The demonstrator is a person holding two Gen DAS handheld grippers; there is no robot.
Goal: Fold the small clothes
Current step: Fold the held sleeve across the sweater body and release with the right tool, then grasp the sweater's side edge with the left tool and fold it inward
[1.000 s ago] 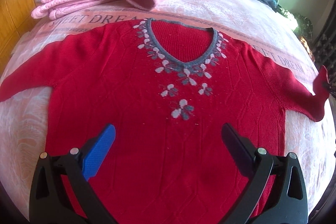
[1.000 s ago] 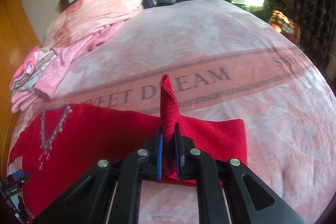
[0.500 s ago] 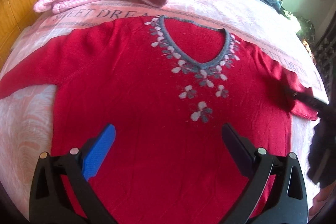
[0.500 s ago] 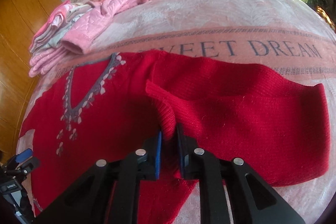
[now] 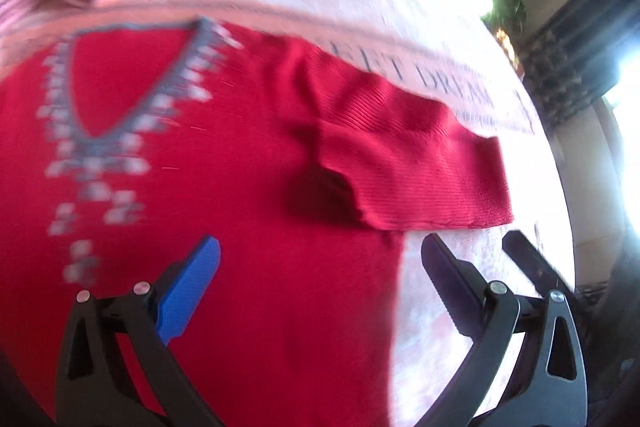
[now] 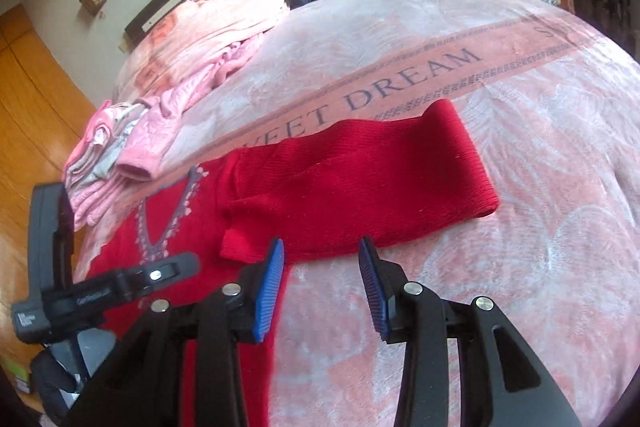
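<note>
Garment: the red sweater (image 6: 168, 227) lay face up on the pink blanket (image 6: 520, 267), neckline toward the far side.
Done: the right sleeve (image 6: 360, 187) lay doubled back, its cuff resting on the chest.
Left gripper (image 5: 320, 271): fingers wide apart, holding nothing, above the sweater's right edge.
Right gripper (image 6: 322, 267): fingers apart, empty, just near of the folded sleeve.
Left to do: by my judgement, the other sleeve and the body folds remained.
Elsewhere: folded pink clothes (image 6: 120, 151) were stacked at the far left.
</note>
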